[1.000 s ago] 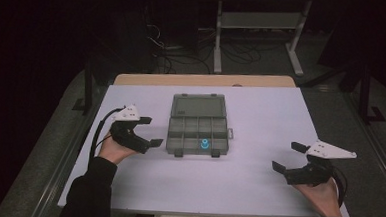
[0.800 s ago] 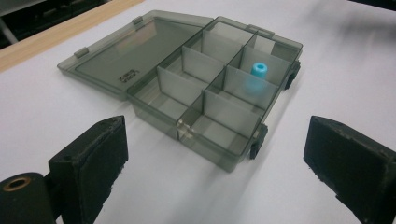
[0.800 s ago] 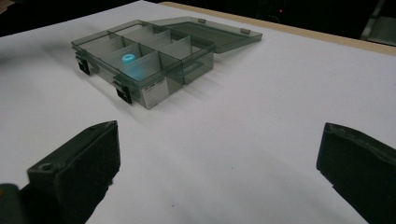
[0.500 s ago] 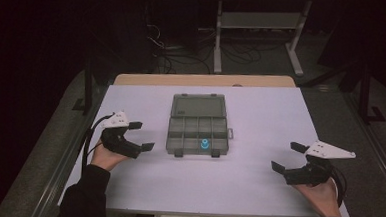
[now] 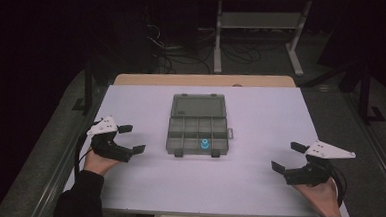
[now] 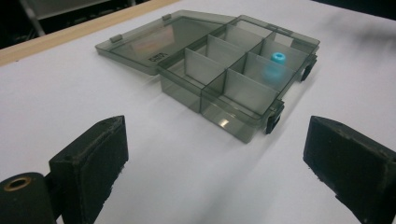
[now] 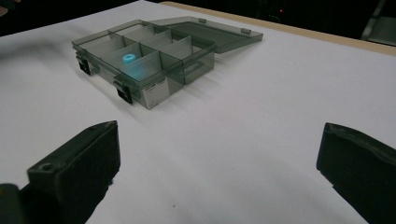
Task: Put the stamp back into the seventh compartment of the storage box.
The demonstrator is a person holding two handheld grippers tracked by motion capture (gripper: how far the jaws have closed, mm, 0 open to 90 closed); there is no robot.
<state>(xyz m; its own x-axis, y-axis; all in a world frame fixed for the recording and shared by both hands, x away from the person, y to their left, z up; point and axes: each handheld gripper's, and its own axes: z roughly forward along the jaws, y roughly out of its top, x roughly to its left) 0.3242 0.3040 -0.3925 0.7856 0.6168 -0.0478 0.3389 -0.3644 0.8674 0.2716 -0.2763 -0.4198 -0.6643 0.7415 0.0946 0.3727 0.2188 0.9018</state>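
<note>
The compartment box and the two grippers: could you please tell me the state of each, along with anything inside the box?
Compartment box: open, resting flat on the table.
Lid: swung fully back, lying flat on the table.
Blue ring: sitting in a near-row compartment; the other compartments look empty.
Left gripper: open, holding nothing, left of the box.
Right gripper: open, holding nothing, right of the box.

Small dark imprint on the open lid (image 6: 156, 58) of the smoky compartment box (image 6: 233, 79), too blurred to read, pale label (image 7: 155, 88) on the box's side wall at 6 o'clock, text illegible
</note>
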